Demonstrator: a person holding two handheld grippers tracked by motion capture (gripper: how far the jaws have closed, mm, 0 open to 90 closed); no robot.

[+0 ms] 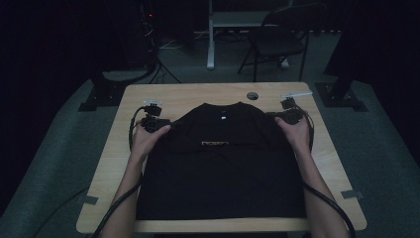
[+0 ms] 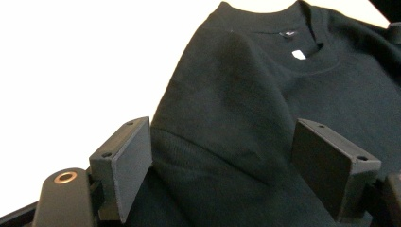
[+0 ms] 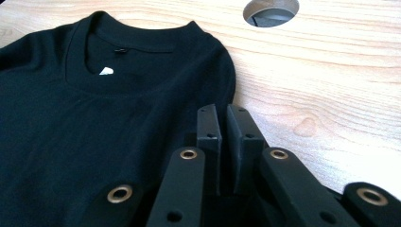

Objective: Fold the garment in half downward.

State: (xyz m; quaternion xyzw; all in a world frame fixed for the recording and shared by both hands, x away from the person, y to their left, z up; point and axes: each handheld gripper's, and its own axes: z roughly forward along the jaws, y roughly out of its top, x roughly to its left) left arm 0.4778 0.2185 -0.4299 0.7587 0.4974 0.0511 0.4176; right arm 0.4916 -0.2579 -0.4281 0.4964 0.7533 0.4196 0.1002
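Observation:
A black T-shirt (image 1: 223, 163) lies flat on the wooden table (image 1: 148, 94), collar at the far side with a small white label (image 1: 224, 118). My left gripper (image 1: 172, 125) is at the shirt's left shoulder. In the left gripper view it (image 2: 227, 156) stands open, with a raised fold of the T-shirt (image 2: 222, 109) between its wide-apart jaws. My right gripper (image 1: 275, 116) rests at the right shoulder. In the right gripper view it (image 3: 224, 118) has its pads together at the edge of the T-shirt (image 3: 94, 132); whether cloth is caught between them I cannot tell.
A round cable hole (image 1: 252, 95) sits in the table behind the collar, seen also as the hole (image 3: 272, 10) in the right gripper view. A folding chair (image 1: 277, 39) and a desk leg (image 1: 211, 39) stand beyond the table. Bare wood borders the shirt on both sides.

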